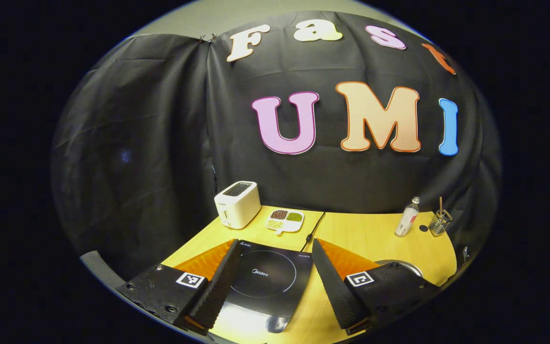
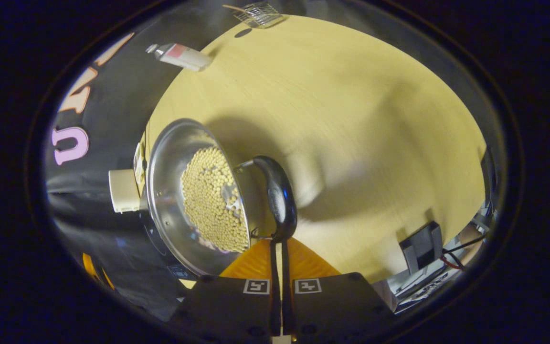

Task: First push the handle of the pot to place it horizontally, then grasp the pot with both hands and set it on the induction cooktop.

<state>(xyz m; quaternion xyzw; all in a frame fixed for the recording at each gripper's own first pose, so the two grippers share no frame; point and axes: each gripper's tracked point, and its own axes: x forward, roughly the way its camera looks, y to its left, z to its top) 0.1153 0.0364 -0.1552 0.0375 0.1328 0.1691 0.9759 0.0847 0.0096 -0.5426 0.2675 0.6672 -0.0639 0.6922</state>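
Observation:
A steel pot (image 2: 170, 191) holding pale round beans (image 2: 213, 200) rests on the wooden table (image 2: 351, 119) in the right gripper view. Its black handle (image 2: 280, 196) curves toward the camera. My right gripper (image 2: 279, 241) is shut with nothing between its fingers, and its tips meet the end of the handle. In the left gripper view, my left gripper (image 1: 275, 243) hangs open over the black induction cooktop (image 1: 268, 282). A sliver of the pot's rim (image 1: 401, 263) peeks out behind its right finger.
A white toaster (image 1: 237, 204) and a white divided dish (image 1: 285, 220) of grains stand behind the cooktop. The cooktop's cable (image 1: 313, 229) runs to the back wall. A bottle (image 1: 407, 216) and a wire holder (image 1: 440, 222) stand at the back right.

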